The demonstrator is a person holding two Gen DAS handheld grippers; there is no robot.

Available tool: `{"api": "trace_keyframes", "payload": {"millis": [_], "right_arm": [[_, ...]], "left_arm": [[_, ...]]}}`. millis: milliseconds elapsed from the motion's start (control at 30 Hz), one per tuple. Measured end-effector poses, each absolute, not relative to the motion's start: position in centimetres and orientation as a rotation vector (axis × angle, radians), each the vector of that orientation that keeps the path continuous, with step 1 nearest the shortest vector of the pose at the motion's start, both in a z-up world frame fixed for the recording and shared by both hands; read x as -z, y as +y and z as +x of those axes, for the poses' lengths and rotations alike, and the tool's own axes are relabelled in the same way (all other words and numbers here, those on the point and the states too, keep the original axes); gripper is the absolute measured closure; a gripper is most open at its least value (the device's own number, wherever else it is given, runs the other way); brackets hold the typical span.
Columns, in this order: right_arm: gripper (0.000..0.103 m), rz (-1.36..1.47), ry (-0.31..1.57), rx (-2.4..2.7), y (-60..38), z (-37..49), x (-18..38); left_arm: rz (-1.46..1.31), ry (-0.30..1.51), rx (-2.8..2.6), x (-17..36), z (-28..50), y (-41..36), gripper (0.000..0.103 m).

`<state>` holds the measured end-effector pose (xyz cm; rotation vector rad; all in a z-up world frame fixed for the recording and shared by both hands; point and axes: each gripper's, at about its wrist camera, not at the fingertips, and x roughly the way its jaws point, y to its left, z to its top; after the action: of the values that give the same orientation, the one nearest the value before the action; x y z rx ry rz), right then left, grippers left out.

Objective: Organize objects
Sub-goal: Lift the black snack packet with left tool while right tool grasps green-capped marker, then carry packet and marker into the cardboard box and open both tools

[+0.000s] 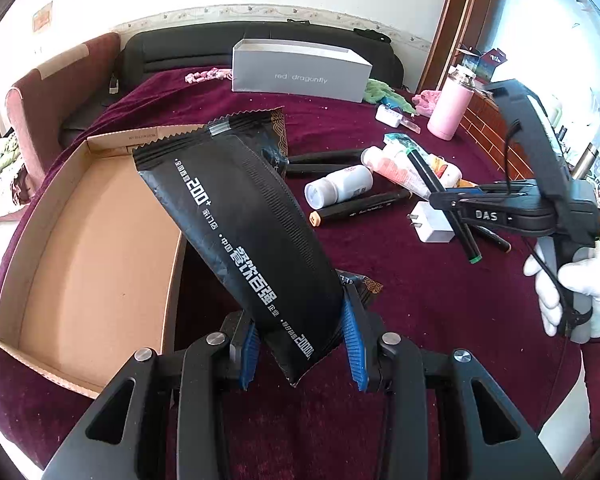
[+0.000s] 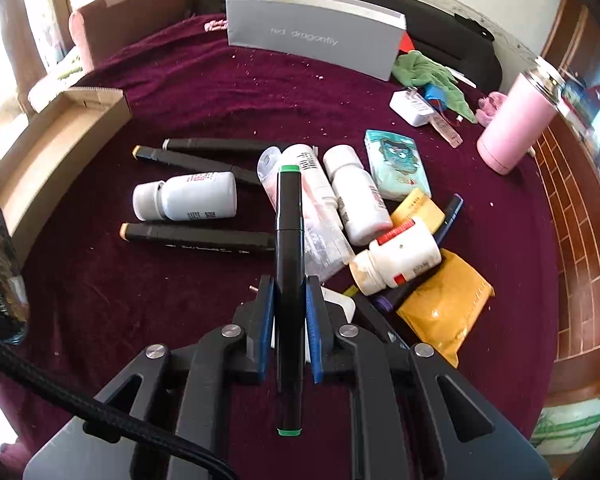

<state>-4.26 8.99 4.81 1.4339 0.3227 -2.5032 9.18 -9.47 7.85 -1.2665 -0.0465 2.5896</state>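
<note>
Maroon cloth [image 2: 204, 80] covers the tabletop, with a dark sofa and a pale wall behind it.

Only the left wrist view shows the black foil packet [image 1: 244, 236] fully: the left hand-held gripper [image 1: 302, 344] pinches its lower end between blue pads, and the packet leans up over the near right edge of the shallow cardboard box [image 1: 88, 232], which lies at the left edge of the tabletop and shows only its bare brown floor. That view also catches the right hand-held gripper [image 1: 454, 204] from the side, held by a white-gloved hand [image 1: 576, 296], with the marker crossing its fingers at a slant.

From the right wrist view, the right hand-held gripper [image 2: 290, 308] is pressed onto a black marker with green ends [image 2: 289, 280], raised above the clutter. Beneath and ahead of it lie three more black markers [image 2: 196, 236], a white bottle on its side [image 2: 188, 200], a tube [image 2: 316, 216], further white bottles [image 2: 360, 196], a red-capped bottle [image 2: 400, 256], a yellow pouch [image 2: 448, 304] and a teal tissue pack [image 2: 396, 164], crowded together and partly overlapping toward the right half. A white plug adapter [image 2: 338, 304] is mostly hidden behind the fingers.

At the far edge stands a grey open-topped box [image 2: 312, 32]; its inside cannot be seen. A pink tumbler [image 2: 516, 128] stands near the right edge, beside a green cloth [image 2: 428, 68] and a white charger [image 2: 412, 108].
</note>
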Motion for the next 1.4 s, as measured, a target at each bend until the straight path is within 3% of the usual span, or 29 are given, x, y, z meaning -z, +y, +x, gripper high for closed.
{"api": "trace_keyframes", "payload": {"millis": [333,667,967,1200,1400], "right_arm": [[0.091,1.406,0.179,2.474,9.4,-1.5,-6.8],[0.090,1.337,0.149,2.427,6.9,1.2,-9.1],[0.090,1.288,0.055,2.319,3.3,2.1,-11.3],[0.090,1.264,-0.076,2.199,-2.5,0.0,-13.3],[0.090,1.363,-0.215,2.104,-8.5,-5.7,-11.4]], "left_arm": [[-1.234,-0.034,-2.600,-8.6,10.5,-9.7,0.071],[-1.196,-0.051,-2.614,-9.4,11.9,-10.7,0.071],[-1.140,-0.071,-2.660,-12.5,11.7,-14.1,0.071],[-1.163,-0.042,-2.733,-15.3,6.2,-18.6,0.071],[-1.310,-0.021,-2.734,-14.1,-1.4,-22.1,0.071]]}}
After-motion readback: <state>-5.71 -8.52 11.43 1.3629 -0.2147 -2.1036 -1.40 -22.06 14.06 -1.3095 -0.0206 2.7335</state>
